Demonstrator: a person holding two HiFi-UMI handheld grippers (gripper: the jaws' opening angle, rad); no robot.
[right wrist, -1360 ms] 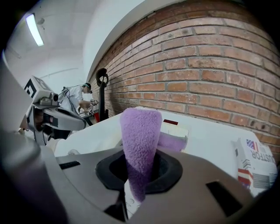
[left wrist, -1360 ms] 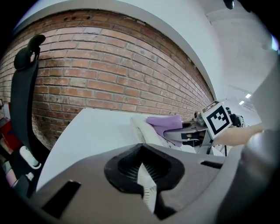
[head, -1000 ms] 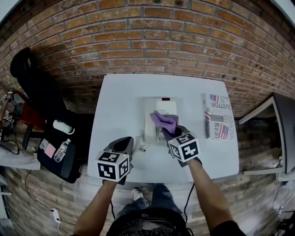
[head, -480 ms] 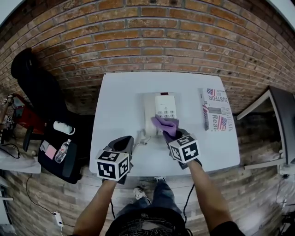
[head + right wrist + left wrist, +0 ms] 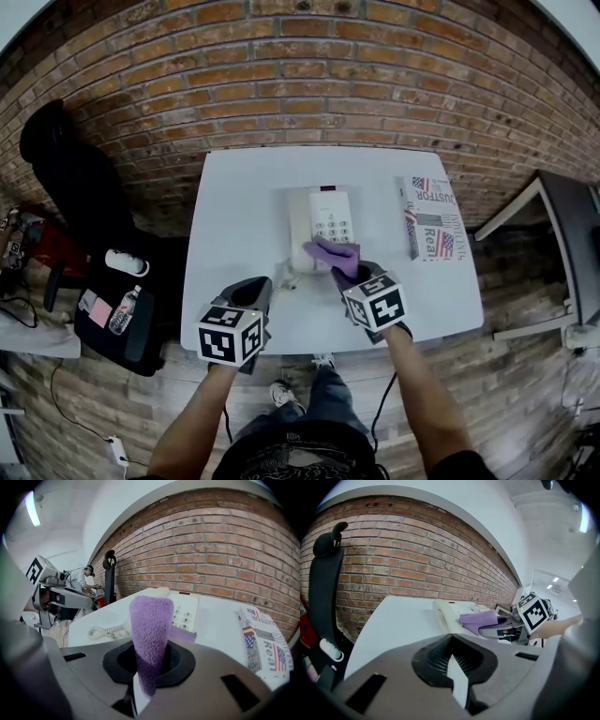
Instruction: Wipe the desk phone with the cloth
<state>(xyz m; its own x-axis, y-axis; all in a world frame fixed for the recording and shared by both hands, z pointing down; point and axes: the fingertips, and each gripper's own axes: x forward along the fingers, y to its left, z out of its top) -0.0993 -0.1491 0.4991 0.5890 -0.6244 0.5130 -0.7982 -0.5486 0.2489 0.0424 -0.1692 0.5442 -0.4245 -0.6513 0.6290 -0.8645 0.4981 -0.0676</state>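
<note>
A white desk phone (image 5: 319,223) with a keypad lies in the middle of the white table (image 5: 234,206); it also shows in the left gripper view (image 5: 452,611) and the right gripper view (image 5: 183,610). My right gripper (image 5: 345,266) is shut on a purple cloth (image 5: 336,253), whose free end hangs over the phone's near edge. In the right gripper view the cloth (image 5: 149,634) stands up between the jaws. My left gripper (image 5: 251,291) hovers near the table's front edge, left of the phone, shut and empty. The phone's coiled cord (image 5: 107,632) lies left of it.
A folded newspaper (image 5: 431,228) lies at the table's right side. A black office chair (image 5: 70,178) and a black bag with a bottle (image 5: 122,309) stand left of the table. A brick wall (image 5: 319,84) runs behind. Another desk edge (image 5: 562,253) is at far right.
The right gripper with the cloth has drawn back from the phone's keypad towards its near edge. The keypad, covered a second ago, now shows. The left gripper has stayed put.
</note>
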